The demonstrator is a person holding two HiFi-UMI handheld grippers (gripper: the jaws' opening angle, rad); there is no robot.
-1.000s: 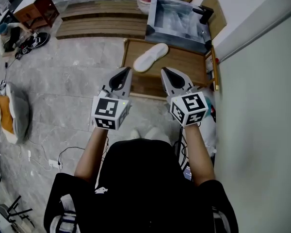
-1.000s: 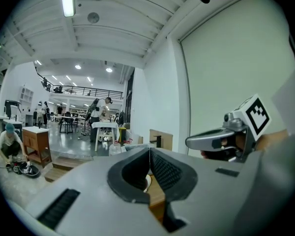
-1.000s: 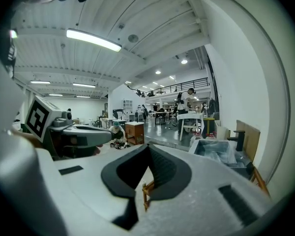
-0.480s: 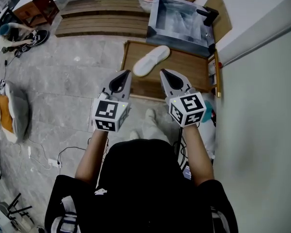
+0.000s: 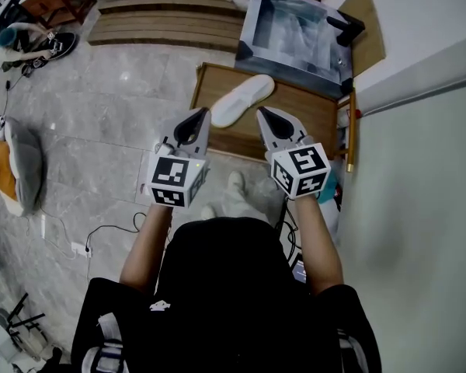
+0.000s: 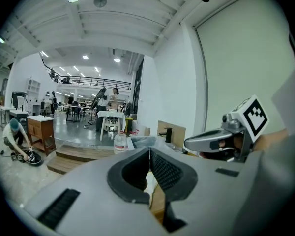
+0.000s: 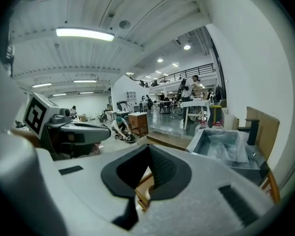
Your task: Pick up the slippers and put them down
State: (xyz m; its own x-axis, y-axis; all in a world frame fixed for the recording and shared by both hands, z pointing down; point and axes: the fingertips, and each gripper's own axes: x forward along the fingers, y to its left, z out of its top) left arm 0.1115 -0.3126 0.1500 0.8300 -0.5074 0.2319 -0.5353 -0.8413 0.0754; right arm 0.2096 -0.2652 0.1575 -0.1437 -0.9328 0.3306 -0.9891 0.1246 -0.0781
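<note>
One white slipper (image 5: 242, 99) lies slantwise on a low wooden platform (image 5: 303, 111) on the floor ahead. My left gripper (image 5: 202, 115) hovers over the platform's near edge, just below and left of the slipper, with its jaws shut and empty. My right gripper (image 5: 262, 115) hangs level with it, just right of the slipper's heel end, also shut and empty. In the left gripper view the left gripper (image 6: 149, 149) has its tips touching, and the right gripper's body (image 6: 221, 141) shows at the right. In the right gripper view the right gripper (image 7: 148, 147) is shut too. I see no second slipper.
A grey bin lined with plastic (image 5: 295, 29) stands behind the platform, against a pale wall (image 5: 419, 154) on the right. Wooden steps (image 5: 163, 22) lie at the back left. A cushion (image 5: 15, 165) and cables (image 5: 93, 239) are on the stone floor. A person crouches far left (image 5: 15, 37).
The person holding the grippers has stepped forward, one foot now showing. Both grippers came nearer the platform and a little lower. Their jaws stay shut.
</note>
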